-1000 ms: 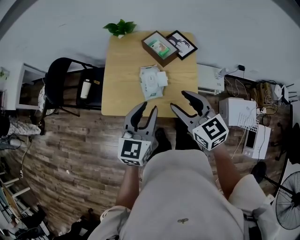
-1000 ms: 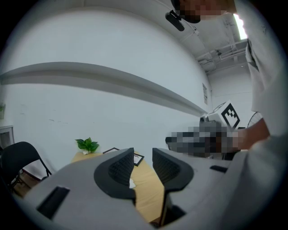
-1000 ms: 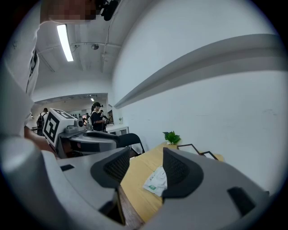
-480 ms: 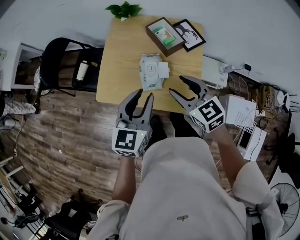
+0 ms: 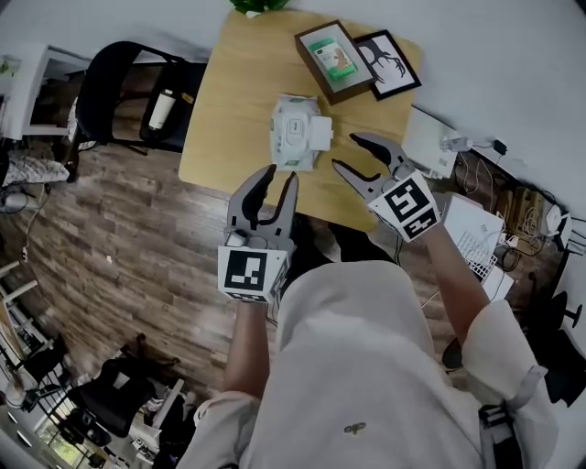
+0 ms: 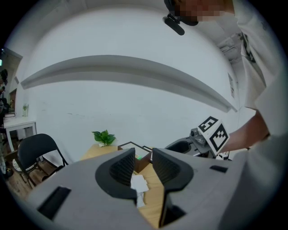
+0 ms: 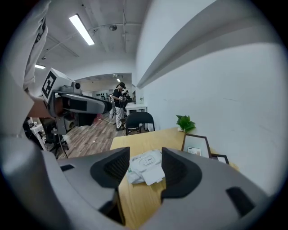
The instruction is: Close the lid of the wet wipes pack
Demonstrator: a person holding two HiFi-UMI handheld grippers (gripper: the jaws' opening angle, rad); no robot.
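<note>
The white wet wipes pack (image 5: 293,133) lies on the wooden table (image 5: 229,101), its lid flap (image 5: 320,136) folded open to the right. My left gripper (image 5: 278,176) hovers open over the table's near edge, just short of the pack. Also open, my right gripper (image 5: 348,152) is to the right of the pack, near the flap. Neither holds anything. In the right gripper view the pack (image 7: 145,166) shows between the open jaws, ahead of them. In the left gripper view a white part of the pack (image 6: 138,183) shows between the jaws.
A wooden box frame (image 5: 330,59) and a black-framed picture (image 5: 392,62) lie at the table's far end, with a small plant (image 5: 261,5) beyond. A black chair (image 5: 119,92) with a bottle (image 5: 162,108) stands left. White devices (image 5: 430,142) and cables crowd the right.
Both grippers have come closer to the pack, from below the table's edge to over it. Both have stayed open.
</note>
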